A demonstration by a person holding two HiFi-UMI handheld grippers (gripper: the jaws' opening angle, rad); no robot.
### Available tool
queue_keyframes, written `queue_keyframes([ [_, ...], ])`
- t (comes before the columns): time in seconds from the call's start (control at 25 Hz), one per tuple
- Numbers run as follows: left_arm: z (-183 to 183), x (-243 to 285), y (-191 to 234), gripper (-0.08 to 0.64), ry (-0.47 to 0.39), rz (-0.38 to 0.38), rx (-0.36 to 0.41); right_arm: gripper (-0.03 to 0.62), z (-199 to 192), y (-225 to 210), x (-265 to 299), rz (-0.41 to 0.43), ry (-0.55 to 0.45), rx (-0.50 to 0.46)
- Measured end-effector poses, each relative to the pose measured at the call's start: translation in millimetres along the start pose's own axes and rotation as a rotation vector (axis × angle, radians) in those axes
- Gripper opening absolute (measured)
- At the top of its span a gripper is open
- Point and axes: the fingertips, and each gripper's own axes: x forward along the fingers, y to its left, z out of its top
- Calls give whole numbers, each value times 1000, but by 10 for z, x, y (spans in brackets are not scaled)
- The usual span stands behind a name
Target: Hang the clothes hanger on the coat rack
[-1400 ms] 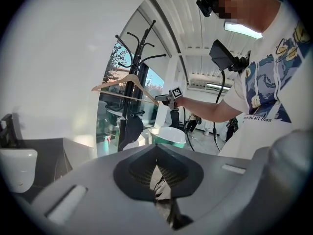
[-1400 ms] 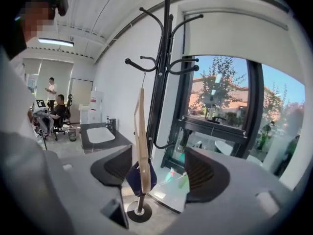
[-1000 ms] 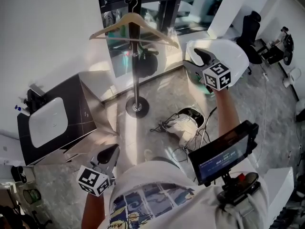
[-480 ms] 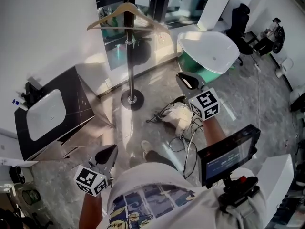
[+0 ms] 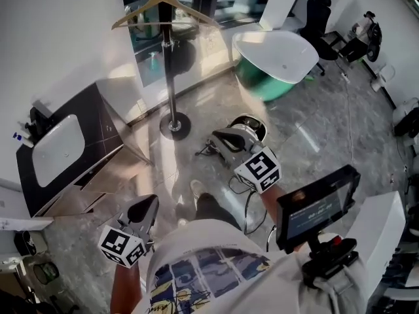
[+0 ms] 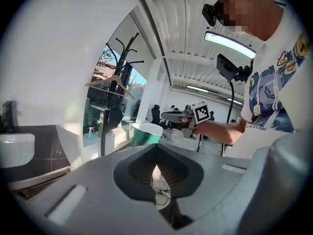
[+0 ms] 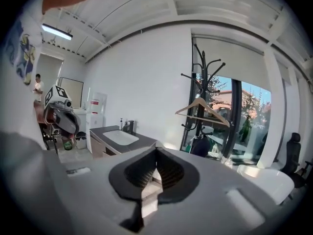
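The wooden clothes hanger (image 5: 137, 12) hangs by its hook on the black coat rack (image 5: 170, 77) at the far end of the floor. It also shows in the left gripper view as the hanger (image 6: 100, 81) and in the right gripper view as the hanger (image 7: 188, 107), free of both grippers. My right gripper (image 5: 219, 136) is low over the floor, well short of the rack, shut and empty (image 7: 155, 156). My left gripper (image 5: 147, 205) is close to my body, its jaws together with nothing between them (image 6: 156, 166).
A dark counter with a white sink (image 5: 55, 152) stands at the left. A white and green tub (image 5: 278, 51) sits to the right of the rack. Cables and a white bundle (image 5: 219, 150) lie on the floor under my right gripper. A monitor rig (image 5: 314, 205) hangs at my right.
My right gripper has dropped from beside the tub down and back toward me, and its jaws have shut. The left gripper shifted a little. The hanger stays on the rack.
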Motion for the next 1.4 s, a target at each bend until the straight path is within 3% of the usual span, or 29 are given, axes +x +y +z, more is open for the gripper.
queue_keyframes([
  [0.28,-20,-134,-177,2,9,-29,33,2,-31,776,-106,109,14,3],
  [0.56,-35,-170,-220,2,23,-23,56,2,24,1222,-100,199,16,-13],
  [1.4,-43,-77,-135,2,27,-14,38,0,98,1327,-9,249,13,-56],
])
